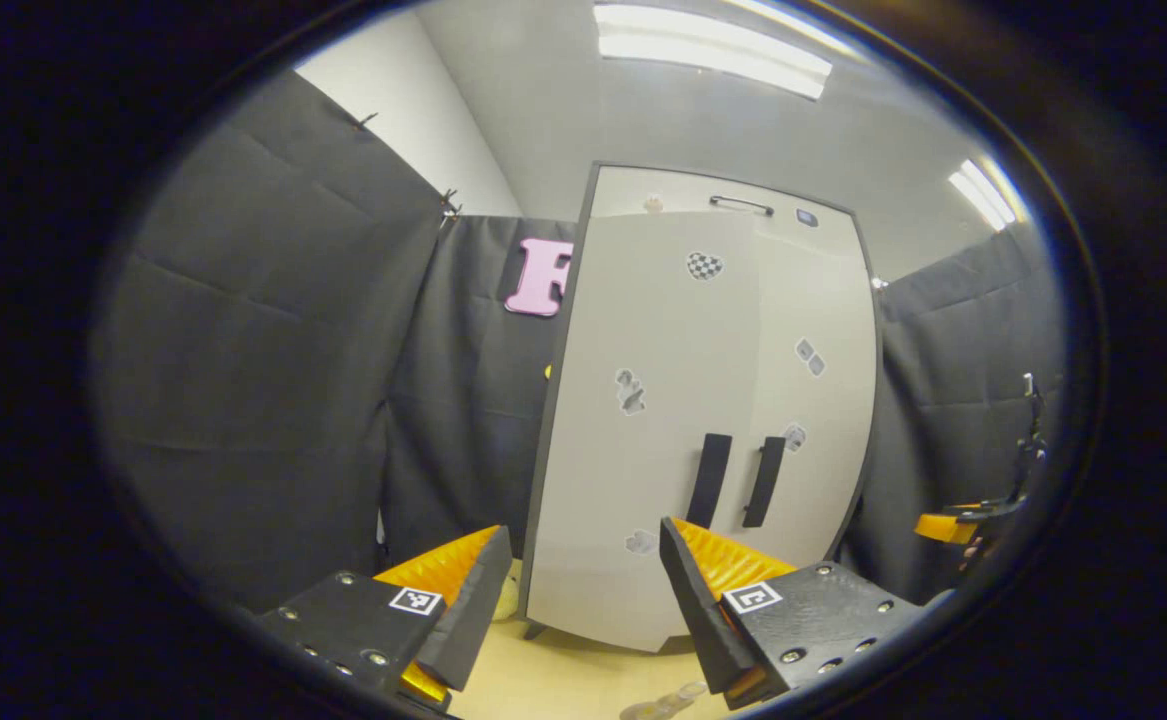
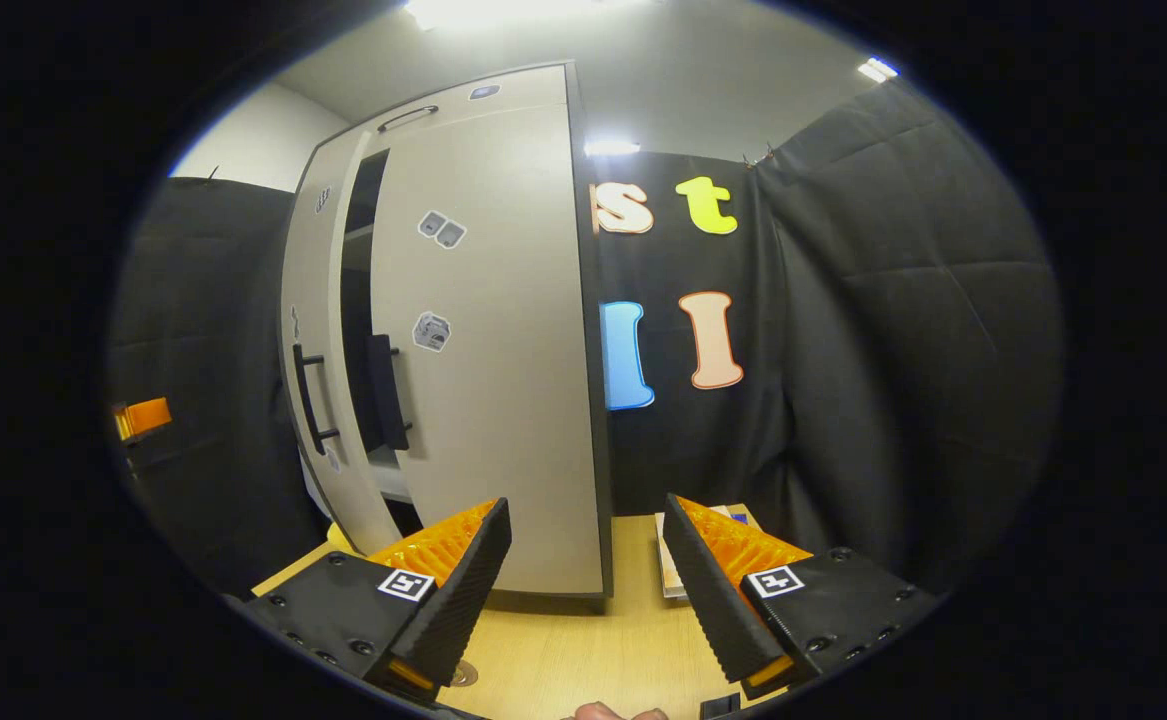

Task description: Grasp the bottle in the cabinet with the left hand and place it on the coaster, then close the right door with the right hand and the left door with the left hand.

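A tall pale cabinet (image 1: 643, 330) with two dark handles stands on the wooden table. In the right gripper view its left door (image 2: 315, 330) hangs ajar, with a dark gap and shelves behind it, and the right door (image 2: 493, 340) sits close against the frame. A clear object, likely the bottle (image 1: 665, 702), shows at the lower edge of the left gripper view, cut off. My left gripper (image 1: 583, 535) is open and empty, facing the left door from a short way off. My right gripper (image 2: 585, 505) is open and empty near the cabinet's right front corner.
A flat stack like a book or box (image 2: 671, 565) lies on the table (image 2: 563, 650) right of the cabinet. A small round thing (image 2: 461, 676) peeks out under my right gripper's left finger. A fingertip (image 2: 608, 712) shows at the bottom. Black cloth walls close in on both sides.
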A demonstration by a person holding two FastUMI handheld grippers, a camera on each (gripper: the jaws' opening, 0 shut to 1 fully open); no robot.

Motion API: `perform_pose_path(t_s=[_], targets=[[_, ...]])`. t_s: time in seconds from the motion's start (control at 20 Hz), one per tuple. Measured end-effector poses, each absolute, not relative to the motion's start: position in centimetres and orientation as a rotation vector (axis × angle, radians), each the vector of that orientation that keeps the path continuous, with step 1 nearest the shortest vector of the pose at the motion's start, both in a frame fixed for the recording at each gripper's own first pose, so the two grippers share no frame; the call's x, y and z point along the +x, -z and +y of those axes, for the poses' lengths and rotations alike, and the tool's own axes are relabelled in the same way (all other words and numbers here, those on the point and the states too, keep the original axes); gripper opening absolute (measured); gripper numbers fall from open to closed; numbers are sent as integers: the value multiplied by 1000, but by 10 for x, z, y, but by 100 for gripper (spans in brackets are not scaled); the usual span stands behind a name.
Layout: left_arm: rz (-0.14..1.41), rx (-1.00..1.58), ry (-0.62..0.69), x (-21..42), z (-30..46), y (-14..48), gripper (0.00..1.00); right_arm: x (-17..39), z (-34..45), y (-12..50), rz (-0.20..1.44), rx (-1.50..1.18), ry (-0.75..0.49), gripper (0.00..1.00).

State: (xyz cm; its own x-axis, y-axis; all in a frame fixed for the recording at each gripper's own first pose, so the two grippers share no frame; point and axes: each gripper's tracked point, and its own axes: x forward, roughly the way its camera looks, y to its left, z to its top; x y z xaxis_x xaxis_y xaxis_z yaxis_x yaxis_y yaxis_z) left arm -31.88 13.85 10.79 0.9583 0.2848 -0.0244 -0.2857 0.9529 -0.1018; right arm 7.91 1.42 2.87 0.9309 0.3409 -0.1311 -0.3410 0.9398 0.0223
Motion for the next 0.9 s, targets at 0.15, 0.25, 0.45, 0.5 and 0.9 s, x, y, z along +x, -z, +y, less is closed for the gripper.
perform_pose_path(t_s=[0.15, 0.25, 0.45, 0.5, 0.9], targets=[[3, -75, -302, -324, 141, -115, 86, 75, 11, -37, 109, -9, -376, 98], [10, -46, -311, -327, 144, -120, 86, 73, 12, -41, 94, -17, -382, 98], [-13, -20, -291, -330, 141, -131, 87, 69, 29, -44, 88, 18, -409, 98], [-29, -17, -273, -328, 138, -135, 86, 69, 36, -46, 75, 6, -423, 98], [-4, 97, -190, -304, 150, -124, 87, 81, 65, -30, 90, -25, -376, 98]])
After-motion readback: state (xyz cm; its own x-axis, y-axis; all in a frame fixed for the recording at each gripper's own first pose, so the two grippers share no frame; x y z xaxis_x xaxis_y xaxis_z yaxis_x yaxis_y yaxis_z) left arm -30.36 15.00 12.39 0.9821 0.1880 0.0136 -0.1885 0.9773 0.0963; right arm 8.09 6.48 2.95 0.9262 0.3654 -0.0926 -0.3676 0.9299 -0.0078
